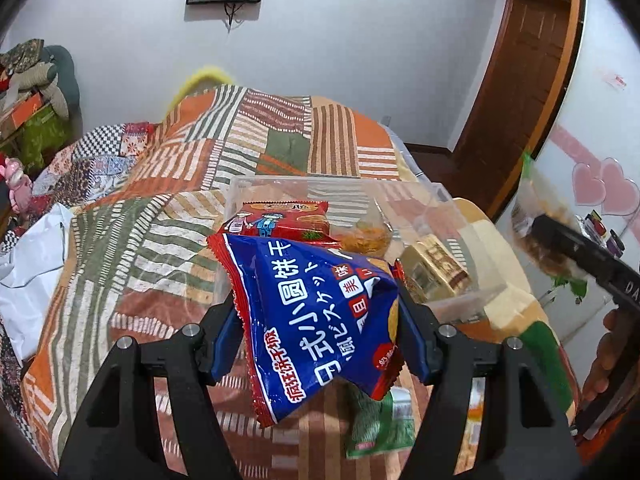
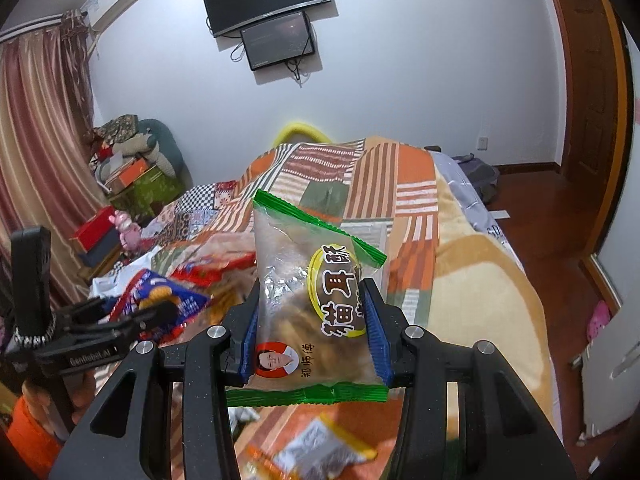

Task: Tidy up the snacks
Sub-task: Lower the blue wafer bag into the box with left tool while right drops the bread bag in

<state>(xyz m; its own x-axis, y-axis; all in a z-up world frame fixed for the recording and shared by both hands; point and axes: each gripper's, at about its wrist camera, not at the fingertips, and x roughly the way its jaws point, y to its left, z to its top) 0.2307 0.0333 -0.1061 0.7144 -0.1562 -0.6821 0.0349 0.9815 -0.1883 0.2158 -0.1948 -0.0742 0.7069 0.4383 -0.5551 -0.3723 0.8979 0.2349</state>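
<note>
My left gripper point(image 1: 320, 324) is shut on a blue and red biscuit bag point(image 1: 316, 312), held above the bed just in front of a clear plastic box point(image 1: 460, 216). The box holds a red snack pack point(image 1: 284, 220), a gold pack point(image 1: 436, 268) and a clear bag of orange snacks point(image 1: 368, 236). My right gripper point(image 2: 310, 332) is shut on a clear bag with green edges point(image 2: 308, 296) and holds it upright above the bed. The right gripper and its bag show at the right edge of the left wrist view point(image 1: 560, 236). The left gripper with the blue bag shows in the right wrist view point(image 2: 156, 304).
A patchwork blanket point(image 1: 168, 220) covers the bed. Loose snack packs lie on it below my grippers: a green one point(image 1: 380, 428) and a white and yellow one point(image 2: 324, 452). A white plastic bag point(image 1: 32, 276) lies at the left. A wooden door point(image 1: 532, 64) stands at the right.
</note>
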